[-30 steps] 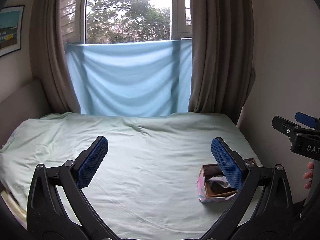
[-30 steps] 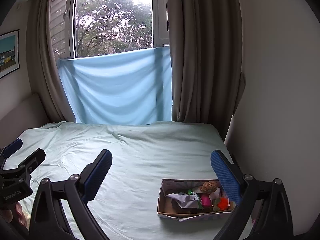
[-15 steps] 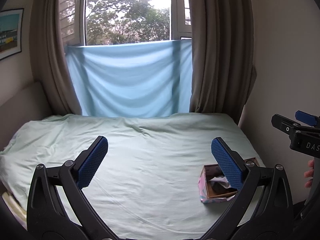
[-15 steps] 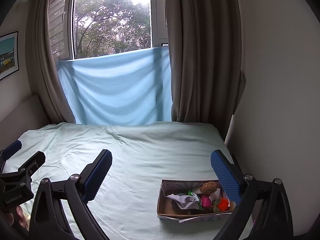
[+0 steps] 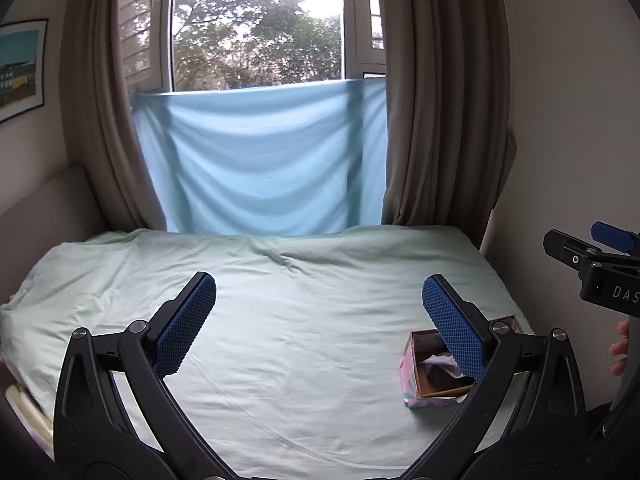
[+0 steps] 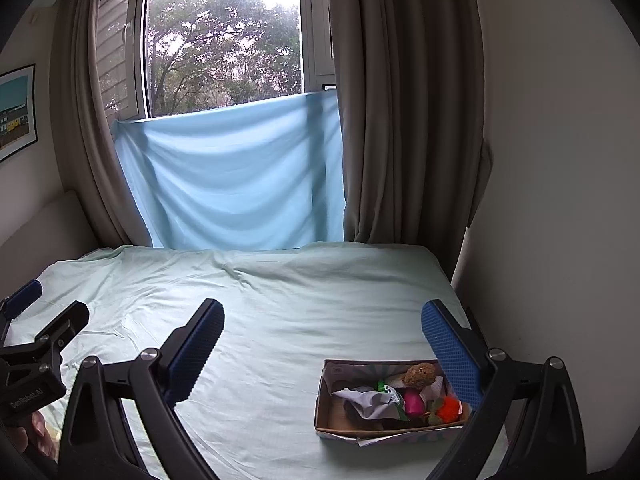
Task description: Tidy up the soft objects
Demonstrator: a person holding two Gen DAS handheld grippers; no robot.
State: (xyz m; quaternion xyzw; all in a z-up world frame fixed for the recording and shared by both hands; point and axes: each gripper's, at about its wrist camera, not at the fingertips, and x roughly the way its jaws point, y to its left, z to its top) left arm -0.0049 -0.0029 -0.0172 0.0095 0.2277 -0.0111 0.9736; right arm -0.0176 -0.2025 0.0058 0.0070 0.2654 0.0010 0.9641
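Framed picture is hanging on the left wall, brown curtains flanking the window, light blue cloth draping across its lower part. Pale green bed sheet is covering the whole bed, lightly wrinkled.

Left gripper is hovering above the sheet, jaws spread wide, nothing between the blue pads. Not touching the sheet as far as I can tell. In the right wrist view it's poking in at the far left edge, well apart from the box.

Right gripper is also hanging over the bed, jaws wide apart, gripping nothing. Its right-hand pad is overlapping the box's far right corner in view; cannot tell if there's contact. In the left wrist view it's showing at the right edge with fingertips of the holding hand just below it.

Cardboard box is sitting on the sheet near the bed's right edge, close to the wall. Soft items are lying inside it: crumpled grey-white cloth, green piece beside it, pink ball-like thing, orange fuzzy ball, brown fuzzy lump at the back. All piled together, touching. Left wrist view is showing only the box's left end, the rest hidden behind the pad.
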